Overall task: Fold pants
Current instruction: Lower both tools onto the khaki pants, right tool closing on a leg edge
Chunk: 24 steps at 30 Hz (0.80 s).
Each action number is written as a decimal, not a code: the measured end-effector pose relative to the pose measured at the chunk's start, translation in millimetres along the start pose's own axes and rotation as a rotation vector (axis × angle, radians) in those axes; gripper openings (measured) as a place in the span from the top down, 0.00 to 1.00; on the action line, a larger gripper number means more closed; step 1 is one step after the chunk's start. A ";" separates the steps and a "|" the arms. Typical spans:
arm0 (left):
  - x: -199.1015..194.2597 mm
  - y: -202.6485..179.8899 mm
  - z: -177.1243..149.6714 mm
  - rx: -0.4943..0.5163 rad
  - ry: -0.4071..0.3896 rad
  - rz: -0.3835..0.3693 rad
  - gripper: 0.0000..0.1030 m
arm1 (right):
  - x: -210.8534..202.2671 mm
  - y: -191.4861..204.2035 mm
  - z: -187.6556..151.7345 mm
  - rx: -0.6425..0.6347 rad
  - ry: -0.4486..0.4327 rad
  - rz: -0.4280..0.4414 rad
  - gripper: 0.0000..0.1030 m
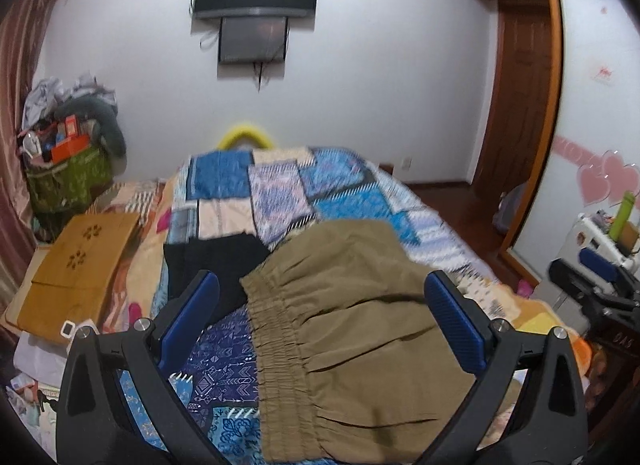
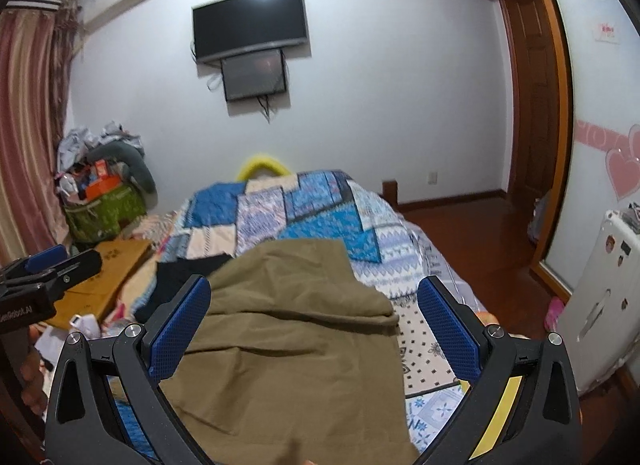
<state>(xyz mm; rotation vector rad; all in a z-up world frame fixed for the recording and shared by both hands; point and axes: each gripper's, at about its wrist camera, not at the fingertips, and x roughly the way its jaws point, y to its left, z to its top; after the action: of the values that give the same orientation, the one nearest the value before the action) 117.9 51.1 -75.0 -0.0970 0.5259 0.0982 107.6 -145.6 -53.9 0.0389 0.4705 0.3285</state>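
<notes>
Big bed with a blue patchwork quilt takes up most of both views, TV up on the white wall behind it. The olive-brown pants are lying on the quilt, folded over, elastic waistband toward the left, with a black garment just beside them on that side. Left gripper and right gripper both hang over the pants with jaws spread wide, holding nothing.
</notes>
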 end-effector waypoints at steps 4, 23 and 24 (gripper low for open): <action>46.3 10.9 -0.4 0.028 0.083 0.046 0.00 | 22.3 -19.0 -1.7 0.005 0.071 -0.026 0.00; 186.5 41.9 -28.1 0.136 0.474 -0.003 0.31 | 161.5 -99.2 -60.2 0.067 0.545 0.015 0.45; 189.7 42.7 -31.5 0.142 0.489 -0.003 0.32 | 169.2 -101.8 -63.5 0.082 0.572 0.031 0.47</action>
<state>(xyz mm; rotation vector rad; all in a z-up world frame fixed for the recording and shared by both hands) 260.5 102.8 -200.7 0.0195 1.0187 0.0328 251.8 -190.3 -196.1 0.0318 1.0508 0.3494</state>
